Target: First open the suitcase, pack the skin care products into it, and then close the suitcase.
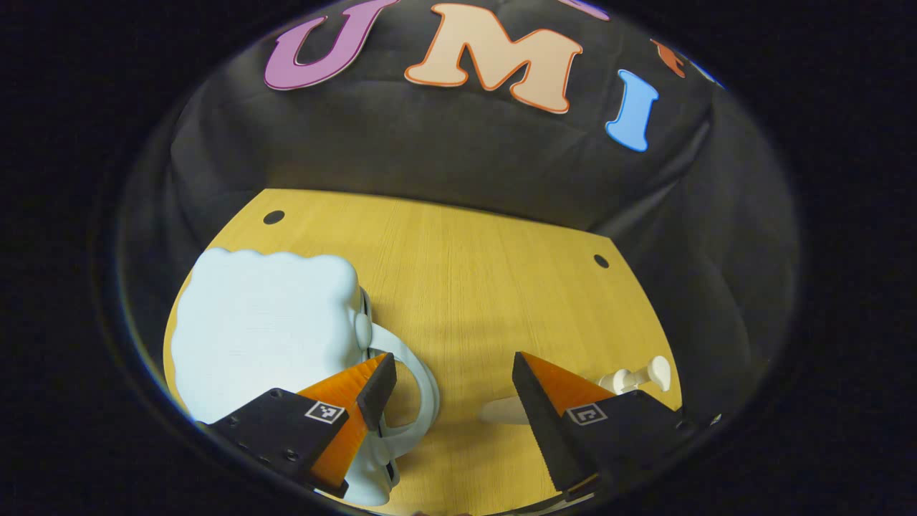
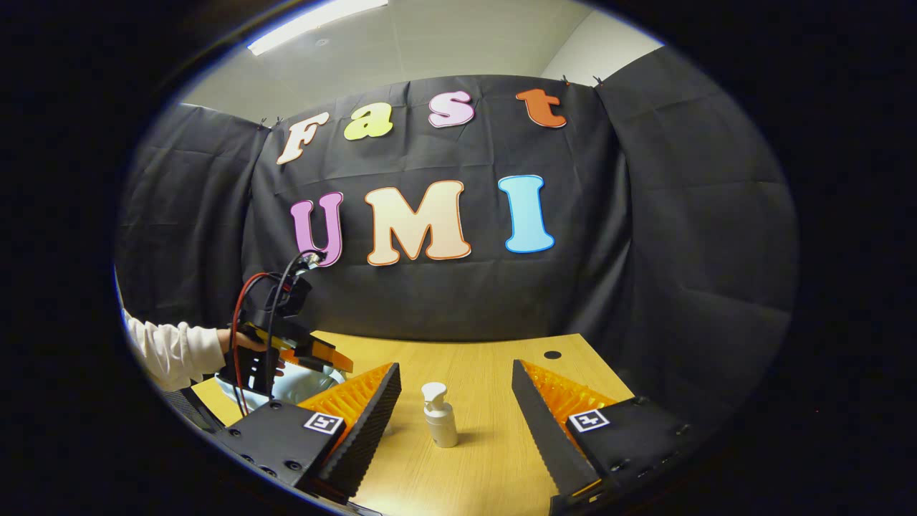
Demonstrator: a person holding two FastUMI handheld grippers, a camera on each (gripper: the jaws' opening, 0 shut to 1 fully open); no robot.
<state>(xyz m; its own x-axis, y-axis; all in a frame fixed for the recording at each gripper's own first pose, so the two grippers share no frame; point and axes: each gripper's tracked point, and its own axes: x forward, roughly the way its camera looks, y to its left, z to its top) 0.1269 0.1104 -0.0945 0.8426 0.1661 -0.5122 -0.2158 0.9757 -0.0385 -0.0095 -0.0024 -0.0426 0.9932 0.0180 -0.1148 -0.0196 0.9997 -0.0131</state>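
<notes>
A pale blue suitcase (image 1: 265, 330) with a bumpy shell lies shut on the left of the wooden table (image 1: 473, 272), its looped handle (image 1: 419, 380) toward the middle. My left gripper (image 1: 453, 380) is open just above the table, its left finger over the handle. A white pump bottle (image 1: 637, 374) shows partly behind the right finger. In the right gripper view the bottle (image 2: 439, 416) stands upright on the table, a little beyond my open right gripper (image 2: 455, 380) and in line with its gap. Farther left, the left gripper (image 2: 342, 364) hangs over the suitcase (image 2: 304, 385).
A hand in a white sleeve (image 2: 179, 351) holds the left gripper, with red and black cables (image 2: 243, 315) running up from it. The table has round holes near its back corners (image 1: 274, 216), (image 1: 601, 261). Black cloth walls close in behind and beside the table.
</notes>
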